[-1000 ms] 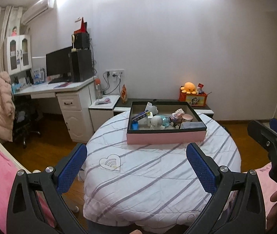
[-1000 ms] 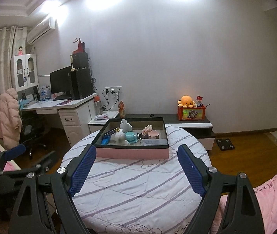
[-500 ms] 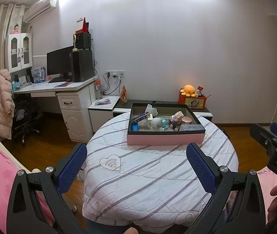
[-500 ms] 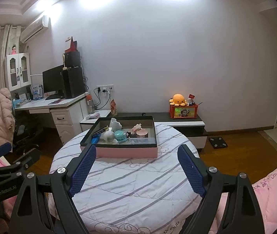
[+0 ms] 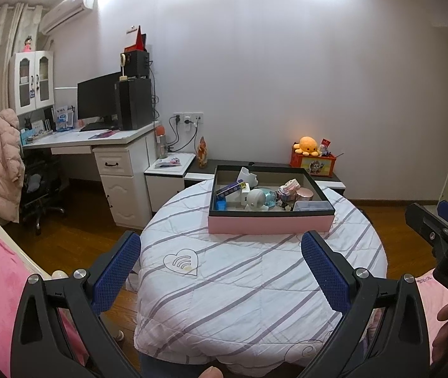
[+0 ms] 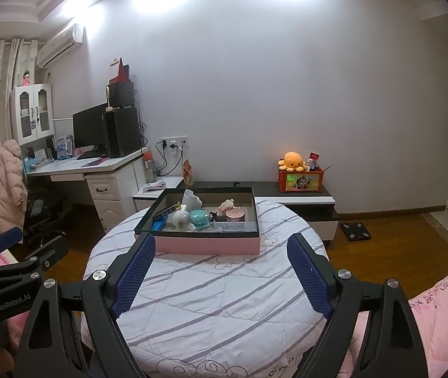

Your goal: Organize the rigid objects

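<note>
Nearest, left tongs (image 5: 220, 258) spread wide with nothing between the blue pads, hovering over the near edge of the round quilt-covered counter (image 5: 255, 283); right tongs (image 6: 220, 261) likewise wide open and empty, aimed at the same counter from further right; further on, past a bare stretch of striped quilt, a pink-sided box with a dark rim (image 5: 271, 224) toward the far half of the counter, holding all the small rigid things in sight: a blue block (image 5: 221, 204), a dark slim box with a yellow end (image 5: 230, 188), a white tilted piece (image 5: 246, 177), a grey-white ball-shaped toy (image 5: 255, 198), a teal clear container (image 6: 200, 218), a round pink tin (image 5: 305, 194), a clear flat case (image 5: 312, 205); crowded together, some touching, some leaning; fits equally a box waiting to be sorted and one just filled, so no telling which; for any reach into it, better to come from above over the near wall, tongs narrowed to suit a single piece, taking an outer item so neighbours stay put; near wall of the box and the tight packing the main hindrances; beyond, a low dark cabinet (image 6: 299, 189) with an orange plush octopus (image 6: 292, 161), a white desk (image 5: 91, 140) with a monitor (image 5: 97, 100) at far left; well apart, no obstacle.
</note>
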`<state>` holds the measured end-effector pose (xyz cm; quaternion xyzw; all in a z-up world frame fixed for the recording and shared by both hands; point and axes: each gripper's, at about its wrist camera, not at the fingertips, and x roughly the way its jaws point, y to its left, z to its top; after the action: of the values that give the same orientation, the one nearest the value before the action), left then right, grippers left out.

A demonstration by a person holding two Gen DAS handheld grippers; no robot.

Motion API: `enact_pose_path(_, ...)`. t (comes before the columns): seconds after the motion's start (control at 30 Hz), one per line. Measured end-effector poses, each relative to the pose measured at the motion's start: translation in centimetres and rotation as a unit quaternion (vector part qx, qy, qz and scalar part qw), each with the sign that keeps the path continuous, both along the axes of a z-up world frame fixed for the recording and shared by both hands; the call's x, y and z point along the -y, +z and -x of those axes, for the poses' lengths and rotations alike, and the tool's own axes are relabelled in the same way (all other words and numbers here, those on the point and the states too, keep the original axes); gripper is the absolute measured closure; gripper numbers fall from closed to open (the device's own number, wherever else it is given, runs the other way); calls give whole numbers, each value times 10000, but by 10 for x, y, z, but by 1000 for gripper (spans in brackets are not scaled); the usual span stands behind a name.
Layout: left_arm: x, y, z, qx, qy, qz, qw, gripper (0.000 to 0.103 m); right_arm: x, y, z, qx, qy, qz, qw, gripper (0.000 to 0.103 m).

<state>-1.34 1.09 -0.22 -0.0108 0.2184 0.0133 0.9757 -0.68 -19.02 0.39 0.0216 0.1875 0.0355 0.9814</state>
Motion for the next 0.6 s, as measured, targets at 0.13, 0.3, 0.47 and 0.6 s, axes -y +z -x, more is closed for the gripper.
enact_pose_path(0.13, 0, 0, -1, -4, -1, 8, 10000, 0, 0, -1, -1, -18, -3, 9, 10000, 16)
enact_pose_path(0.3, -1, 0, -2, -13, -10, 19, 10000, 0, 1, -1, -1, -28, 4, 4, 10000, 16)
enact_pose_path(0.47, -3, -2, -1, -1, -45, 46, 10000, 0, -1, -3, -2, -51, -5, 20, 10000, 16)
enact_pose_path(0.6, -3, -2, -1, 9, -41, 33, 10000, 0, -1, -3, -2, -48, -4, 18, 10000, 16)
